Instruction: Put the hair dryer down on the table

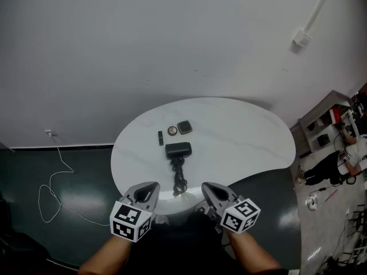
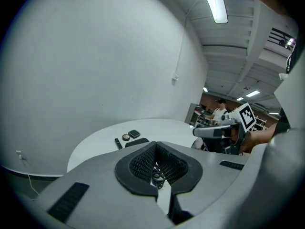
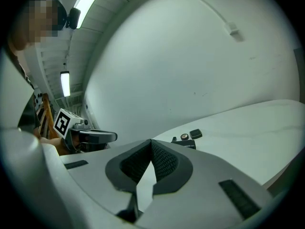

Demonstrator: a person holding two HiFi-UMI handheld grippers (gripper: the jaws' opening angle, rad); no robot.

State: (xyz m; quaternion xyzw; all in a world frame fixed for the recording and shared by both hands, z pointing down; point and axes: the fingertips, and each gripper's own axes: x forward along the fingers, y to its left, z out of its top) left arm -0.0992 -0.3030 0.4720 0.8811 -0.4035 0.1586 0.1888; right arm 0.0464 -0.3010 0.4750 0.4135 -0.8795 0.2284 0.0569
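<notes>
- The hair dryer is lying flat on the white table, with its cord bunching in a loose coil on the near side of it, toward the person.
- The left gripper is hovering on the near-left side of the hair dryer at the table's edge, well apart from it. Its jaws are pressing together on nothing.
- The right gripper is hovering on the near-right side of the hair dryer, also fully closed and carrying nothing.
- Judging by this, the dryer is looking already set down. Doing the step well now means keeping both tools clear of the cord, so that nothing is dragging the dryer.
- Just beyond the hair dryer, a round compact and a square black case are sitting side by side, both apparently closed, so their contents are not showing.
- A slim black stick is lying beyond and to the left of the dryer.
</notes>
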